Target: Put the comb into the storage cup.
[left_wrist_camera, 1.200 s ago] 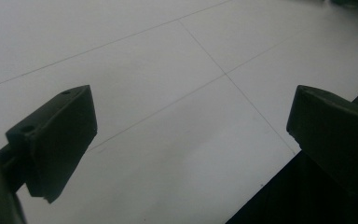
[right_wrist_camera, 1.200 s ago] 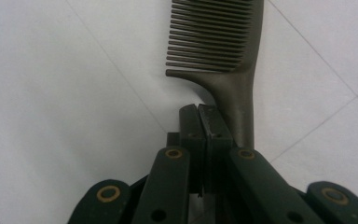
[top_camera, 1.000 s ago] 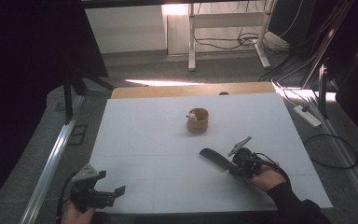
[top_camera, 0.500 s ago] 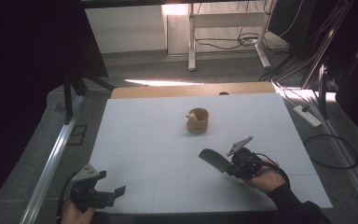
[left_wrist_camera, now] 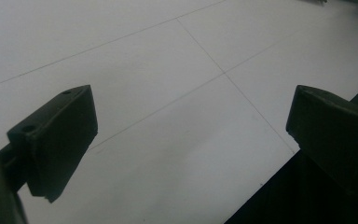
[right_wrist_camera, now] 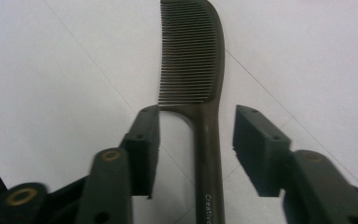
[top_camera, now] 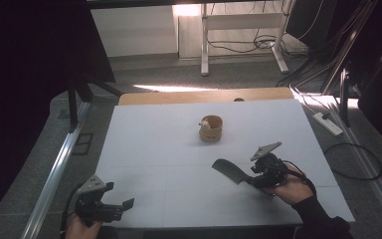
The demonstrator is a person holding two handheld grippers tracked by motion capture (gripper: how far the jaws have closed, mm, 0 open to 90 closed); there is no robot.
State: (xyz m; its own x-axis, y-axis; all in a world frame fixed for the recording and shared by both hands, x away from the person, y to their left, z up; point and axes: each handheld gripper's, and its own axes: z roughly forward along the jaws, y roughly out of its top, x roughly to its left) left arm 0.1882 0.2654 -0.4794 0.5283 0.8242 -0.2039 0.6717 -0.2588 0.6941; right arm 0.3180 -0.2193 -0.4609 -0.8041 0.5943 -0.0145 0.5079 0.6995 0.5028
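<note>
At the bottom left of the high view, the left gripper (top_camera: 110, 209) rests low on the white table (top_camera: 154, 144), jaws wide apart with nothing between them (its own view shows bare tabletop and faint grid lines past them). It appears to play no part in the work for now.

At lower right of the same view, the right gripper (top_camera: 252, 177) sits at the handle end of a dark comb (top_camera: 230, 171). In the right gripper view the handle runs straight up between the two jaws (right_wrist_camera: 196, 149), which stand narrowly apart with a gap on either side, touching neither. So the grasp looks lined up but not yet made; closing, lifting and carrying seem to be left.

The comb lies flat, its long axis running from the gripper toward the centre left of the high view, toothed head pointing away from the hand.

Farther off, near the table's middle, stands a small wooden cup (top_camera: 211, 128) holding a pale item, well apart from the comb.
</note>
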